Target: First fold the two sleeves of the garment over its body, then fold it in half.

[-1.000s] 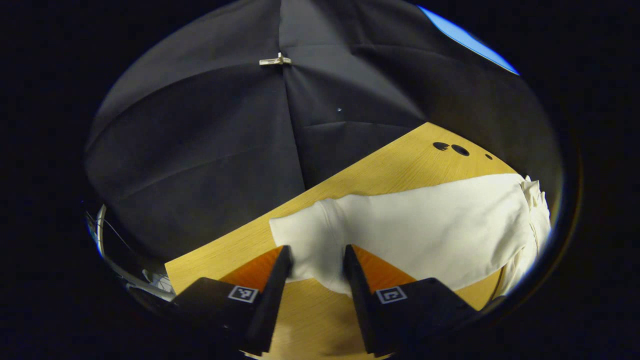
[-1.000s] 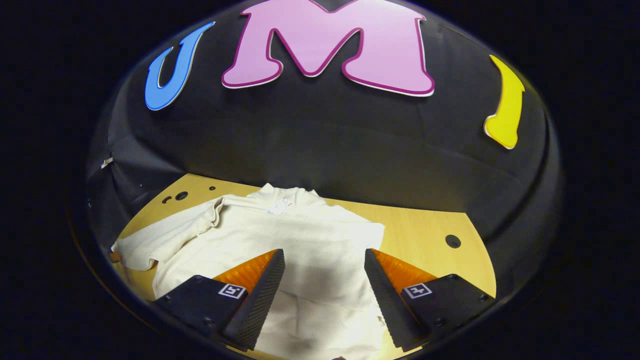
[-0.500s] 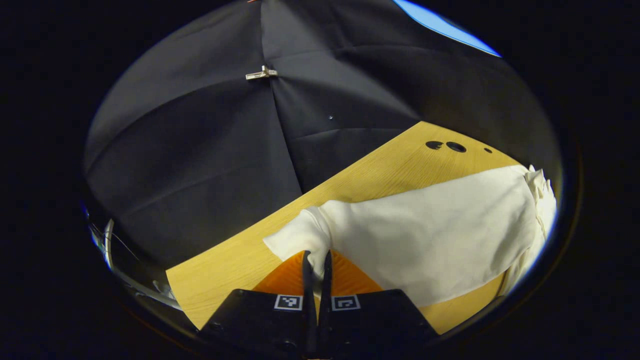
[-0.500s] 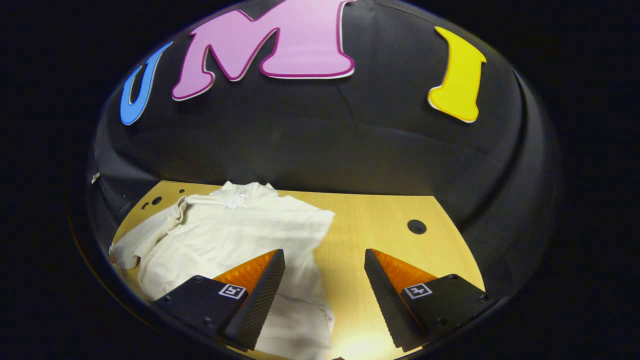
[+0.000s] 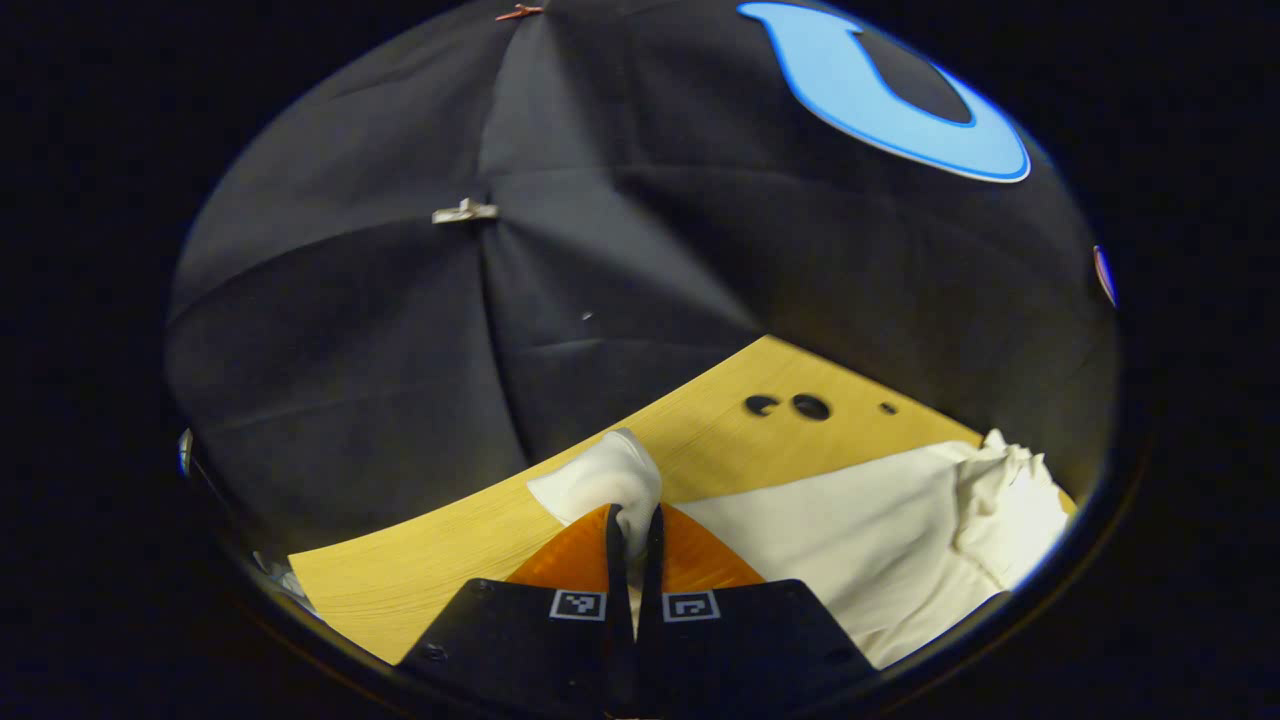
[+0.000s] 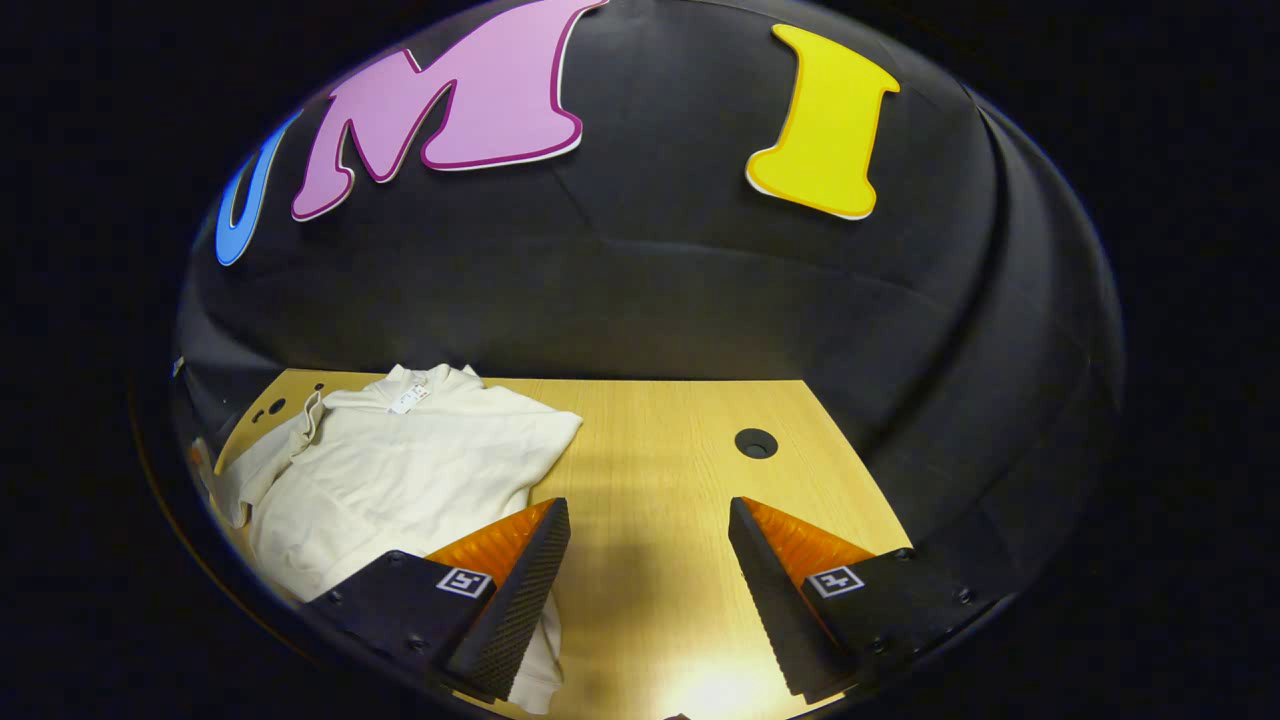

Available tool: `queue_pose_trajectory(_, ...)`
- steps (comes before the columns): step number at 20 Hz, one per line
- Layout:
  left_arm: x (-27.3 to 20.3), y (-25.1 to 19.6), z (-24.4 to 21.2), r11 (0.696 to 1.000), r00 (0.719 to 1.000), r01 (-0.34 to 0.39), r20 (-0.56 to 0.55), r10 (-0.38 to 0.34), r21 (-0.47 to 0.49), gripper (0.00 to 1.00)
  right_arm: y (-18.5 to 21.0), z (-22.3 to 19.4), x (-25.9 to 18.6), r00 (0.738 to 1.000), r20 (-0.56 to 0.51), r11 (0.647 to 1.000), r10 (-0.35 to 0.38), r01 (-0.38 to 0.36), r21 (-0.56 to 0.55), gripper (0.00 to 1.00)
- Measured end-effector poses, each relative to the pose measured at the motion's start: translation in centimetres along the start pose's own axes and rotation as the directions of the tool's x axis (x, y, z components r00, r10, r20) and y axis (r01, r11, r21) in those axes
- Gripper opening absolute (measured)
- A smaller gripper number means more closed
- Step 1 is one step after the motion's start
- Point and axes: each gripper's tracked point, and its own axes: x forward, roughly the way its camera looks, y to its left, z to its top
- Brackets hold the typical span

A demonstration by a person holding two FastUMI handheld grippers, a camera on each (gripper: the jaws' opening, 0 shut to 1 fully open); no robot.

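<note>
left tool [image 5: 632,520] pinched closed, right tool [image 6: 648,515] spread wide

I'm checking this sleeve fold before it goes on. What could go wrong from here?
The left gripper pinches just the cuff end of the sleeve, so the cloth might slip out mid-fold. The right gripper hangs open over bare table, beside the garment, so nothing pins the body; it may drag or bunch.

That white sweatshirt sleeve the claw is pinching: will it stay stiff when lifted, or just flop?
Probably flop: the sleeve cuff already bulges limply above the shut left claw. It looks light, since a small pinch raises it. The white sweatshirt lies rumpled on the wooden table, so it would likely drag and bunch rather than slide flat.
</note>
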Motion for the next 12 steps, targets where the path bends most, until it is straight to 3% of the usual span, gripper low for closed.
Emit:
queue_pose_trajectory(5,-1.2,-13.1,3.5,0.978,0.978,0.202,0.048,-0.205,0.059,0.06,-2.4,-0.7,-1.1,1.0,0.022,0.999,-0.021,0.022,-0.045,0.98)
queue_pose_trajectory(7,-2.4,-18.6,3.4,0.95,0.952,0.302,0.035,-0.305,0.081,0.06,-2.9,-1.5,-1.3,1.0,0.016,0.999,-0.02,0.02,-0.048,0.98)
queue_pose_trajectory(12,-5.3,-29.3,1.8,0.867,0.882,0.463,0.005,-0.472,0.183,0.06,-4.4,-3.8,-1.8,0.999,-0.013,0.999,-0.051,0.051,0.002,0.98)
